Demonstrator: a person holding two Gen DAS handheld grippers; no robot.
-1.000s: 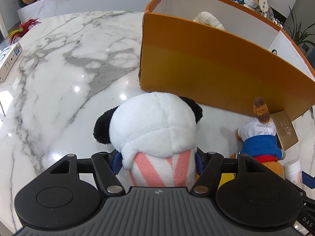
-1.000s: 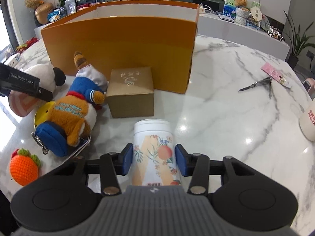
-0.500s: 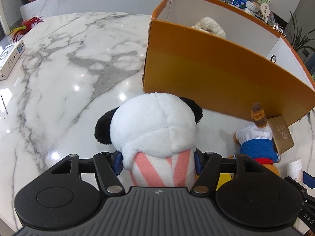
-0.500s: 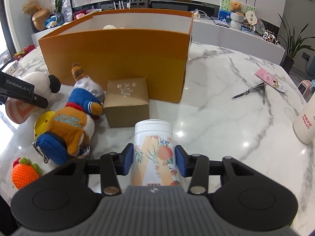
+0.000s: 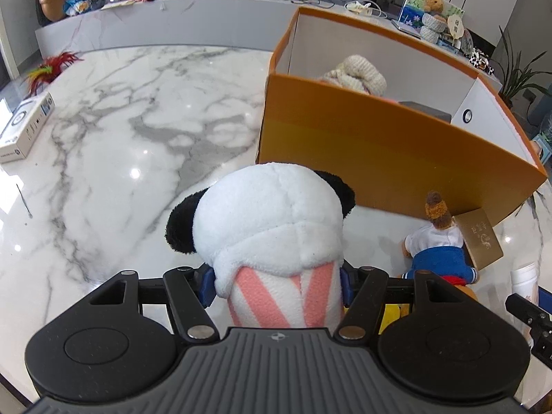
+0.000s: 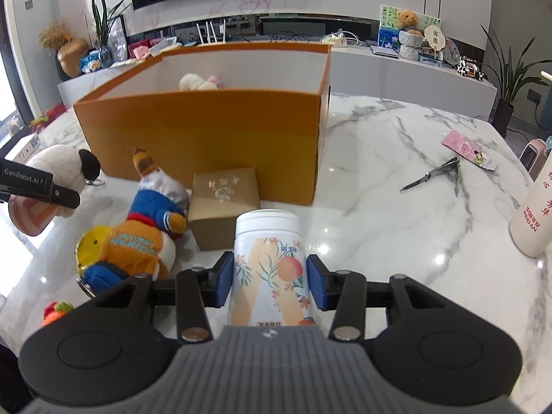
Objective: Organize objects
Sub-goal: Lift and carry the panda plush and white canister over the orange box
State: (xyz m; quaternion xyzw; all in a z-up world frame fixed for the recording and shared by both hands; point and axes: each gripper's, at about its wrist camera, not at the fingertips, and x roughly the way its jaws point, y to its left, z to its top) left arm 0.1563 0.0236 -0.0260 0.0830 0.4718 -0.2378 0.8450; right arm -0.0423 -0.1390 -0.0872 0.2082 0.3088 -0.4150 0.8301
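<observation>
My left gripper [image 5: 276,284] is shut on a panda plush [image 5: 272,227] with a pink-striped body, held above the marble table in front of the open orange box [image 5: 379,138]. The box holds a cream knitted toy [image 5: 358,74]. My right gripper [image 6: 270,279] is shut on a white peach-print canister [image 6: 269,258], lifted in front of the same orange box [image 6: 207,134]. The panda plush [image 6: 58,169] and left gripper show at the left of the right wrist view.
A bear plush in blue [image 6: 145,227] lies beside a small brown box [image 6: 224,203] against the orange box. A yellow tin [image 6: 91,245] and an orange knitted toy [image 6: 55,310] lie nearby. Scissors [image 6: 434,174], a pink card [image 6: 469,148] and a white bottle [image 6: 534,217] are at right.
Both grippers have risen with their objects. More of the box's inside now shows in both views.
</observation>
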